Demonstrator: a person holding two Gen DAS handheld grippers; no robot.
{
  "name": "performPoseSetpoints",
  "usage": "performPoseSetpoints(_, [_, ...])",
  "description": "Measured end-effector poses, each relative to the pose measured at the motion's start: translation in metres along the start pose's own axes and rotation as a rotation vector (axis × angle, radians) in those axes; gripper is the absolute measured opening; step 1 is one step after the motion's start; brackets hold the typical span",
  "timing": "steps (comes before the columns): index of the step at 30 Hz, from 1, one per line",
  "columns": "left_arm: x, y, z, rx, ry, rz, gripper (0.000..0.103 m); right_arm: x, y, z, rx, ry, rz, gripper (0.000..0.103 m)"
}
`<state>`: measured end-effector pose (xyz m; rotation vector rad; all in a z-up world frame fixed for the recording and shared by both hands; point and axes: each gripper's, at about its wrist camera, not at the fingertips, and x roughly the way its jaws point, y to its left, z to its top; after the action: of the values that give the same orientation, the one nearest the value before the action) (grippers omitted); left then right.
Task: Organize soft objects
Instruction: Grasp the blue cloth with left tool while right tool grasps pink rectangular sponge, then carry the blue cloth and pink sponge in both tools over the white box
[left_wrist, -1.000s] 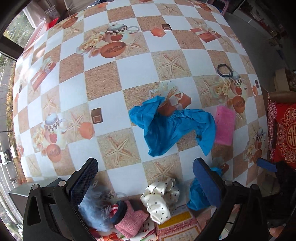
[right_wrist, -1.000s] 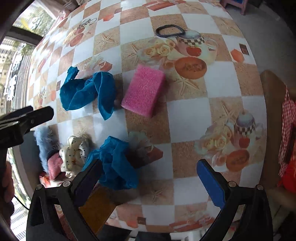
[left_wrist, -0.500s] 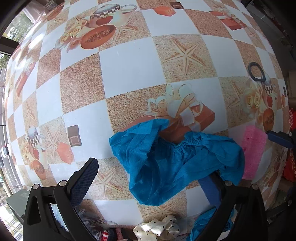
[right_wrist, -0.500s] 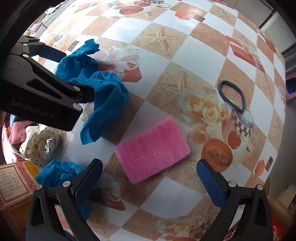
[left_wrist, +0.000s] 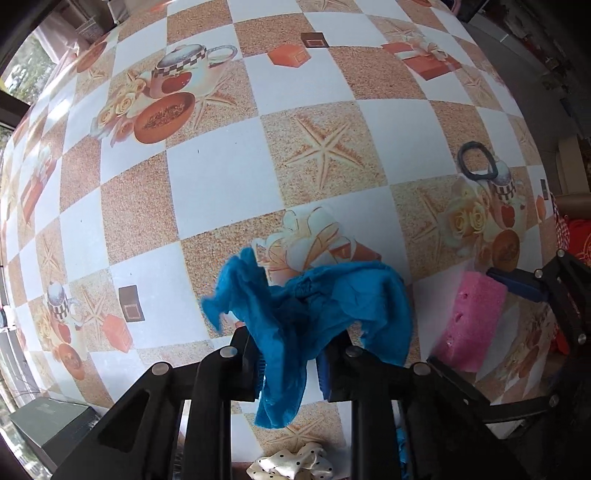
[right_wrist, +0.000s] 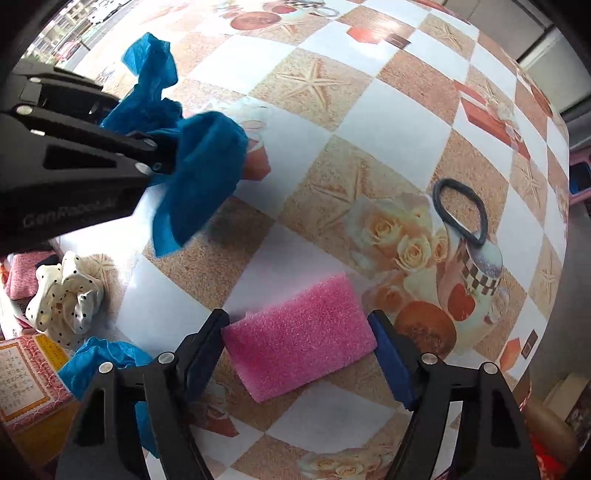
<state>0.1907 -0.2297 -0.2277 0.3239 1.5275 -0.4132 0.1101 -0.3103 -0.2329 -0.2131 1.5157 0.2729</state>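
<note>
The left gripper (left_wrist: 290, 363), marked "GenRobot.AI", pinched the blue cloth (left_wrist: 314, 314) between its fingers; the right gripper (right_wrist: 297, 350) had fingers spread around the pink sponge (right_wrist: 299, 336).

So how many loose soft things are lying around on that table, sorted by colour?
Blue crumpled cloths: 2
Pink rectangular foam sponge: 1
Pink knitted fabric piece: 1
Cream polka-dot fabric scrunchie: 1
Black elastic hair band: 1
Total: 6
</note>
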Motion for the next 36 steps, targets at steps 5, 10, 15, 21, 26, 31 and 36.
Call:
performPoseSetpoints(5, [-0.020,0.006,-0.008,-0.005,-0.034,-0.024,0.024,-0.018,-0.033,-0.016,0.207,-0.042,0.115,0.078])
performPoseSetpoints(10, [-0.042,-0.002,-0.013,0.022,-0.068,-0.038,0.024,-0.030,-0.058,-0.036,0.384,-0.053,0.184,0.078])
performPoseSetpoints(15, [-0.061,-0.018,-0.022,0.073,-0.097,-0.056,0.024,-0.040,-0.068,-0.056,0.476,-0.058,0.208,0.078])
performPoseSetpoints(21, [-0.086,-0.052,-0.054,0.144,-0.129,-0.081,0.024,-0.063,-0.062,-0.087,0.532,-0.085,0.206,0.078])
performPoseSetpoints(26, [-0.108,-0.076,-0.085,0.228,-0.161,-0.112,0.024,-0.075,-0.047,-0.116,0.595,-0.109,0.207,0.078])
performPoseSetpoints(31, [-0.123,-0.102,-0.113,0.315,-0.177,-0.150,0.024,-0.088,-0.036,-0.147,0.656,-0.119,0.195,0.078])
performPoseSetpoints(36, [-0.138,-0.118,-0.143,0.391,-0.180,-0.191,0.024,-0.100,-0.029,-0.178,0.716,-0.121,0.177,0.078])
